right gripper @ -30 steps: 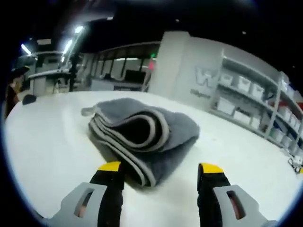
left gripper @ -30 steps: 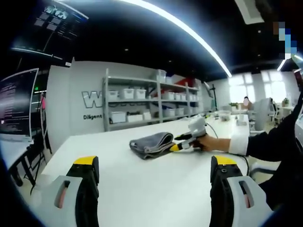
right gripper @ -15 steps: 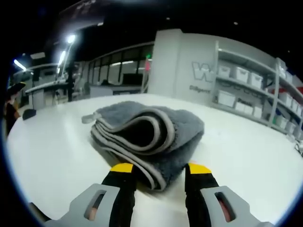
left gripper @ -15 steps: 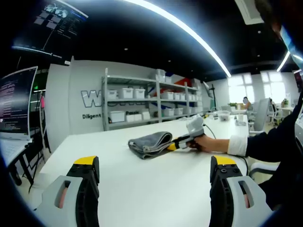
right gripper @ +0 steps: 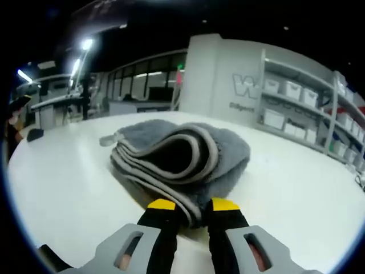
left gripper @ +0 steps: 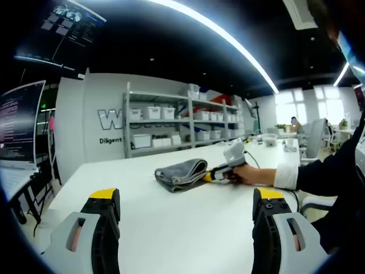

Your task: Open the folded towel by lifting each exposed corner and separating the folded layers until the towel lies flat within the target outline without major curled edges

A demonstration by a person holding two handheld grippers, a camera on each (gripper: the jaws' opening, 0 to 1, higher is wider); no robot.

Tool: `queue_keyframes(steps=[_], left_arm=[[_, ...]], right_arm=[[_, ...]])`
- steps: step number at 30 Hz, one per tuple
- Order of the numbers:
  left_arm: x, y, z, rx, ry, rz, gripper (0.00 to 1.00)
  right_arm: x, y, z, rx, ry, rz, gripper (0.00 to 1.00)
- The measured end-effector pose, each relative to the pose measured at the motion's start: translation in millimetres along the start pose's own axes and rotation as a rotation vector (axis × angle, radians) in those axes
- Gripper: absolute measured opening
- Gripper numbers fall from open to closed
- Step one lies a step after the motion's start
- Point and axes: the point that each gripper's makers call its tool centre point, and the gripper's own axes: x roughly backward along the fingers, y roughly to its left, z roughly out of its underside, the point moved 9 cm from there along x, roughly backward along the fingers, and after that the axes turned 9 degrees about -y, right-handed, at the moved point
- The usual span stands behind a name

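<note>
Grey plush, thick and soft, makes up the towel (right gripper: 182,160): it lies folded several times on the white table (right gripper: 57,182), with a paler bound hem tracing each layer and a small tab at its left end. It will be light and limp, I judge, sagging from any pinch and dragging its lower layers along by friction, so the hold belongs on a hemmed corner of one layer only, not on the fat fold.

Left to right in the left gripper view: the left gripper (left gripper: 185,200) hangs over bare table with its jaws spread wide and nothing between them; the towel (left gripper: 181,173) sits well ahead near mid-table; the right gripper (left gripper: 212,176) meets its right end, with the person's hand (left gripper: 248,173) behind it; shelving (left gripper: 182,123) with white bins stands at the far wall.

In the right gripper view, the right gripper (right gripper: 186,205) has its yellow-tipped jaws nearly together at the towel's near edge, seemingly nipping the hemmed layers; how many layers they hold I cannot tell.
</note>
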Motion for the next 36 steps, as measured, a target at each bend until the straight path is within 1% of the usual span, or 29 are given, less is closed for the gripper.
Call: queue_keyframes(steps=[4,10,15,18,25,28,32,36], left_arm=[[1.2,3.6,1.6,0.004,0.007,-0.013,0.95],[4.5,5.6,-0.5,0.003,0.002,-0.024,0.94],[6.2,9.4,-0.8,0.002,0.001,-0.034,0.94],[7.8,14.4,1.5,0.002,0.01,-0.049,0.94],[10.2,18.1,1.2,-0.013,0.013,-0.069,0.94],[10.1,21.0,3.6,-0.002,0.015,-0.078,0.94],[9.2,21.3,7.1,0.007,0.027,-0.075,0.94],[8.1,19.2,7.2,0.021,0.021,-0.06,0.94]], right_arm=[[4.0,1.0,0.8,-0.02,-0.004,-0.017,0.07],[7.2,6.1,1.0,-0.004,-0.006,-0.04,0.04],[6.3,3.6,0.9,-0.01,-0.011,-0.055,0.03],[7.6,5.3,0.7,-0.008,-0.012,-0.067,0.03],[11.0,8.2,0.5,0.003,-0.014,-0.09,0.03],[14.4,10.6,-1.1,0.007,-0.015,-0.101,0.03],[14.2,11.2,-1.9,0.016,-0.013,-0.114,0.03],[14.2,11.8,-2.4,0.015,-0.017,-0.125,0.02]])
